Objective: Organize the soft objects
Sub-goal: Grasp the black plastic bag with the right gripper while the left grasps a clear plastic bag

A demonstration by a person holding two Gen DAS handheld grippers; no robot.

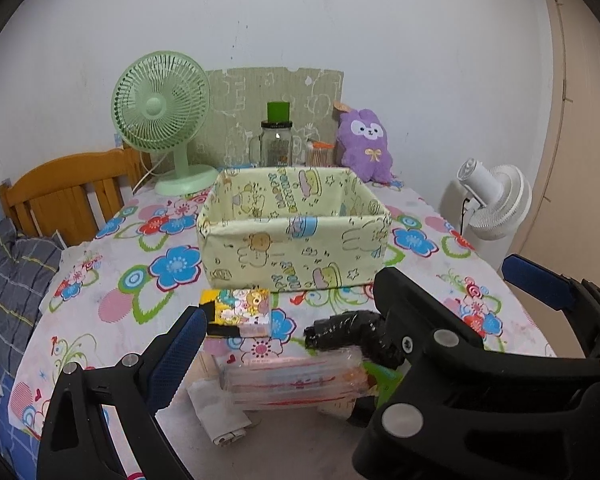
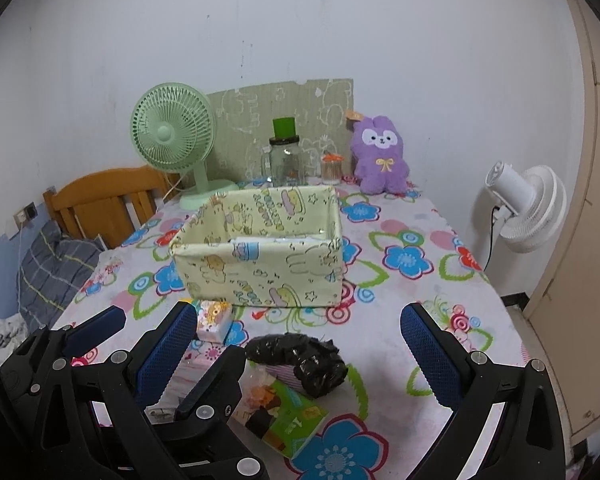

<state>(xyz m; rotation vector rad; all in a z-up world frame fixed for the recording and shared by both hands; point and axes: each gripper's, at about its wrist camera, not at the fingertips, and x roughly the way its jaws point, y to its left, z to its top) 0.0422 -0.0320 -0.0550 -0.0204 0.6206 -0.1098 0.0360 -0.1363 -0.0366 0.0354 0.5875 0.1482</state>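
On the floral surface (image 2: 420,216), your soft items sit in a cluster just in front of the yellow fabric box (image 2: 260,256): black wrapped bundle (image 2: 300,364), cartoon tissue pack (image 1: 242,306), green packet (image 2: 290,420). Your left claw (image 1: 280,344) and right claw (image 2: 300,360) both hang wide, empty, over that cluster. Purple plush (image 2: 380,160) stands behind the box.

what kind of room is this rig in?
Probably a bedroom at home: a wooden headboard with a plaid pillow beside the table, a flowered tablecloth, and a purple plush toy against the wall.
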